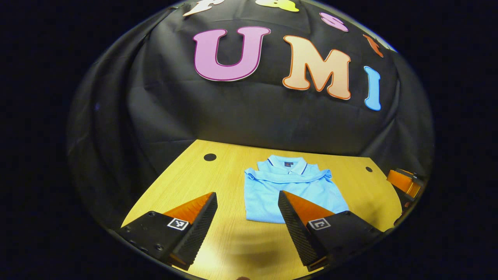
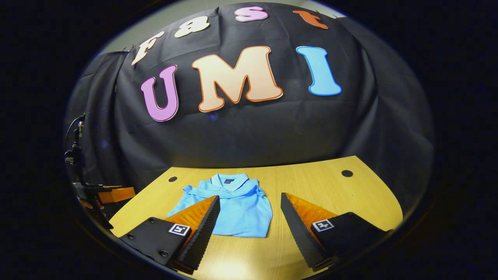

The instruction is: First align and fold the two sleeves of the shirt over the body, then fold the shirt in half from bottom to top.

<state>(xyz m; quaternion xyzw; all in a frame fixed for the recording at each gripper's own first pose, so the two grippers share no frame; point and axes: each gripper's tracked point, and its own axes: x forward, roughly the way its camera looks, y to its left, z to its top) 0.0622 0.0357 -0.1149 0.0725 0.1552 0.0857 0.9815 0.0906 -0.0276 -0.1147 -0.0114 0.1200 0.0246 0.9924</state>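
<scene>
A light blue polo shirt (image 1: 288,186) lies folded into a compact rectangle on the wooden table (image 1: 218,171), collar toward the booth wall, both sleeves laid across the chest. My left gripper (image 1: 247,200) hovers open above the table just in front of the shirt's near left edge, holding nothing. In the right gripper view the same shirt (image 2: 233,206) sits ahead and slightly left. My right gripper (image 2: 249,204) is open and empty, its left finger overlapping the shirt's near corner in the view. The right gripper (image 1: 404,182) also appears at the far right edge of the left gripper view.
Round black cable holes (image 1: 210,157) (image 2: 347,173) mark the table's far corners. The black cloth wall rises right behind the table. A stand with cables (image 2: 76,155) is at the left edge of the right gripper view, near the other gripper (image 2: 113,194).
</scene>
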